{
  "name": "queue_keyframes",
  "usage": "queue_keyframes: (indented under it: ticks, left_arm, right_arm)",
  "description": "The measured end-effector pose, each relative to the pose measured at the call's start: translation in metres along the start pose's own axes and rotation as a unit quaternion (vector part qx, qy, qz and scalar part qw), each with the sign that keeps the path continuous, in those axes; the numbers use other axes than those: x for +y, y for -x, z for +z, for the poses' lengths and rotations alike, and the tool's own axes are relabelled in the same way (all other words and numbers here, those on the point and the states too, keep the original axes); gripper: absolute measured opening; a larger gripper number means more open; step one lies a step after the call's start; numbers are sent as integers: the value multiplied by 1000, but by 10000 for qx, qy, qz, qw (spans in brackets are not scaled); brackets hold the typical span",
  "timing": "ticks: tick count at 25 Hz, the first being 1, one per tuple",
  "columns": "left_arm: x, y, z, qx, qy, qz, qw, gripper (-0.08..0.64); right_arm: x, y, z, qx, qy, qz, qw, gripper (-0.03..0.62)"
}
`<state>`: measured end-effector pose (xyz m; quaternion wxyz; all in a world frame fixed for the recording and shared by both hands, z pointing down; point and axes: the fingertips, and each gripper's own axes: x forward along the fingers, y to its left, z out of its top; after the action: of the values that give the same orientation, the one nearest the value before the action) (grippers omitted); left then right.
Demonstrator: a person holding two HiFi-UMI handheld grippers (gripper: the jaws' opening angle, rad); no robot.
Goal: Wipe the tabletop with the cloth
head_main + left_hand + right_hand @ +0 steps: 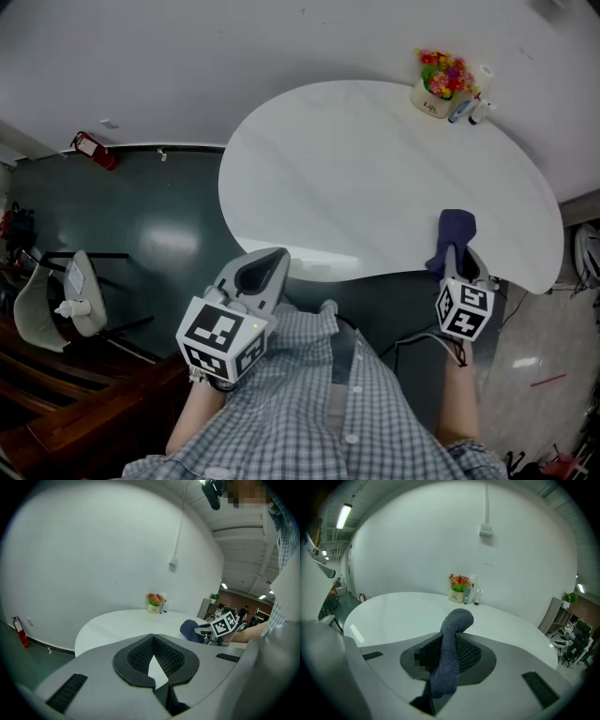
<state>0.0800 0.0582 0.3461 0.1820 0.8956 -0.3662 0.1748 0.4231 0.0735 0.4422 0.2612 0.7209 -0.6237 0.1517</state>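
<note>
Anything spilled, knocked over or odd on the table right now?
Nothing stands out. The tabletop shows no spill, the flower pot and small bottles stand upright at its far edge, and the cloth is bunched in the right hand-held gripper.

Dark blue cloth (457, 228); white tabletop (356, 178); blue-white checked shirt (309, 412); dark green floor (159, 234); red extinguisher (94, 150).

A small pot of red and yellow flowers (438, 82) stands close to the white wall (187, 56), with small bottles (472, 111) just beside it. A red fire extinguisher (94, 150) is at the foot of the wall, on the dark green floor (150, 234). A white chair (52, 309) is at the left.
</note>
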Motion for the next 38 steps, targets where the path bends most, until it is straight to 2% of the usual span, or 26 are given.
queue_keyframes:
  ticks: [9,13,18,28,38]
  left_arm:
    - [49,4,11,50,65,34,10000,6]
    - [65,7,10,123,88,19,9999,6]
    - [80,8,10,206,73,-76,9997,6]
    - [105,7,13,266,7,-247,9993,6]
    - [125,7,16,299,-14,-344,9990,6]
  right_arm:
    - [63,-47,-38,889,330,325,9950,67]
    - [79,-56,-49,1156,336,417,9919,67]
    - [89,-59,-49,1314,231,548,9895,67]
    - [106,-56,-50,1499,63,415,9878,67]
    - [135,-49,-48,1572,-150,468,9863,67]
